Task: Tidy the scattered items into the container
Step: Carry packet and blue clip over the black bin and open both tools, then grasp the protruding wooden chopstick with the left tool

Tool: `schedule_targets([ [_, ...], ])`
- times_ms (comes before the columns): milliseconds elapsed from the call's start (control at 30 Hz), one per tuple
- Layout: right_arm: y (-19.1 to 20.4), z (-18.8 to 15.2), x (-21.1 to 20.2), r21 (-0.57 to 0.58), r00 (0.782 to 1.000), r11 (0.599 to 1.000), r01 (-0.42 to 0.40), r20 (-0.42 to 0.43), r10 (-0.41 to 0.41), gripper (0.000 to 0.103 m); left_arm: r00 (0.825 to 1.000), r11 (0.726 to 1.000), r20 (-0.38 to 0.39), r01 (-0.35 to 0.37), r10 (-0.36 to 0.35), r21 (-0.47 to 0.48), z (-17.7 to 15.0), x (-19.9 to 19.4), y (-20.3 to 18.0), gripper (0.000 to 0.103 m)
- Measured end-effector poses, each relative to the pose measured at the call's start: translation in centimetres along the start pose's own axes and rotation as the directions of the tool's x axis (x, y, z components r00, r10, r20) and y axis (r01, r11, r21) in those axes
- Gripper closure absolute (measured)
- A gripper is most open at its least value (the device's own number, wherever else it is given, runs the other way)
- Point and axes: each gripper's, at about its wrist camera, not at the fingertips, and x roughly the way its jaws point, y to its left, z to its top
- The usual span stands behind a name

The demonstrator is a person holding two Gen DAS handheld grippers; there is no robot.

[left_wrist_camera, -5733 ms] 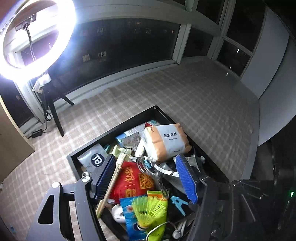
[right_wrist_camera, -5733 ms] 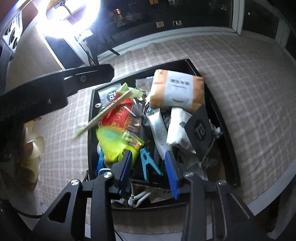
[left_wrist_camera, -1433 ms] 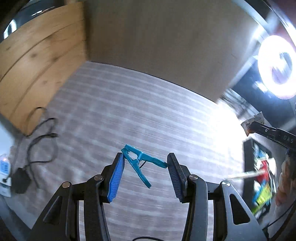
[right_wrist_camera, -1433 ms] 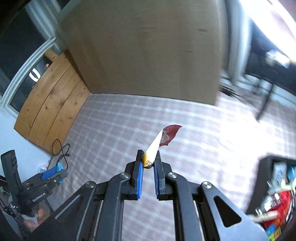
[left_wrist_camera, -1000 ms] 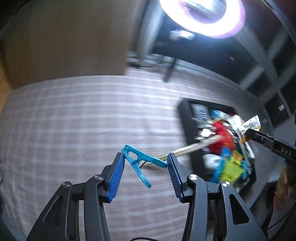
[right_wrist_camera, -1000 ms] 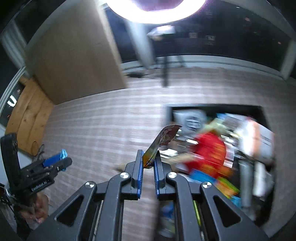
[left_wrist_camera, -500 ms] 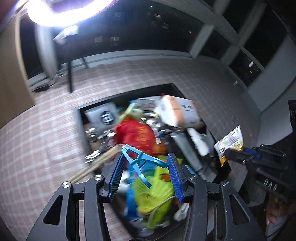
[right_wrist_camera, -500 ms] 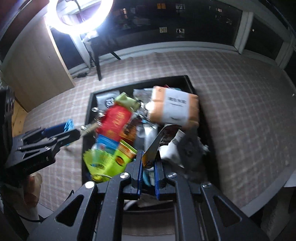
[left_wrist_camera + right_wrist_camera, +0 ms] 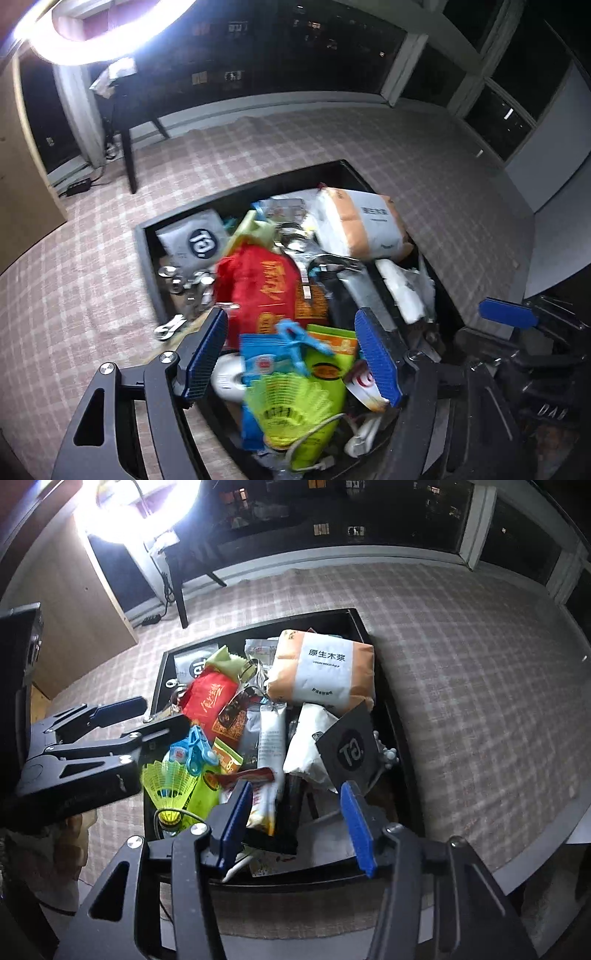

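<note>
Both grippers hang over the black container (image 9: pixel 373 653), which sits on a checked cloth (image 9: pixel 480 672) and is heaped full.

Left gripper (image 9: pixel 295 363): fingers spread wide, gripping nothing. A blue clothes peg (image 9: pixel 295 338) lies on the pile between them, atop a blue packet at the container's near-left corner, beside a neon-yellow shuttlecock (image 9: pixel 291 398). In the right wrist view the same peg (image 9: pixel 197 747) sits free of the left fingers.

Right gripper (image 9: pixel 295 821): fingers also released, empty. Directly below and ahead lies a snack sachet (image 9: pixel 258 801), red-topped, resting on the heap by the near edge, next to a white tube (image 9: pixel 271 738).

Step in hand, by my reading: drop-off, both items let go inside the container. No loose items show on the visible cloth, though a spanner (image 9: pixel 170 326) hangs over the left rim.

Next move likely calls for lifting both grippers straight up clear of the pile, then scanning for leftovers.
</note>
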Motion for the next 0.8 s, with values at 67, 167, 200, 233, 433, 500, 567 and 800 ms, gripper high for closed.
schedule_targets([
  [67, -0.2, -0.1, -0.2, 0.014, 1.000, 1.000, -0.012, 0.006, 0.012, 0.054, 1.000, 1.000, 0.004, -0.010, 0.010, -0.008, -0.1, -0.4, 1.1, 0.034],
  [167, -0.2, -0.5, -0.6, 0.035, 0.999, 0.999, -0.034, 0.022, 0.033, 0.054, 0.999, 0.999, 0.017, -0.035, 0.035, -0.005, -0.6, -1.1, 3.4, 0.034],
  [200, -0.2, -0.7, -0.6, 0.042, 0.999, 0.998, -0.042, 0.026, 0.040, 0.054, 0.999, 0.999, 0.016, -0.050, 0.050, 0.005, -0.9, -1.2, 4.2, 0.034],
  [233, -0.2, -0.8, -0.7, 0.045, 0.999, 0.998, -0.045, 0.030, 0.044, 0.054, 0.998, 0.998, 0.014, -0.066, 0.066, 0.015, -1.2, -1.2, 4.9, 0.034],
  [433, -0.8, -3.2, -1.4, 0.087, 0.998, 0.996, -0.025, 0.063, 0.019, 0.054, 0.989, 0.982, -0.009, -0.145, 0.147, 0.121, -3.1, -0.4, 9.5, 0.035],
  [500, -1.4, -4.4, -1.5, 0.121, 0.998, 0.992, -0.026, 0.068, 0.018, 0.053, 0.987, 0.973, -0.025, -0.154, 0.160, 0.173, -3.6, 0.3, 10.6, 0.035],
  [567, -2.1, -5.5, -1.5, 0.157, 0.998, 0.987, -0.029, 0.068, 0.019, 0.053, 0.986, 0.964, -0.048, -0.143, 0.158, 0.224, -3.9, 1.3, 11.3, 0.039],
  [800, -4.3, -9.4, -2.2, 0.273, 0.998, 0.962, -0.015, 0.060, -0.002, 0.053, 0.971, 0.896, -0.166, -0.085, 0.172, 0.435, -6.1, 4.6, 11.6, 0.041],
])
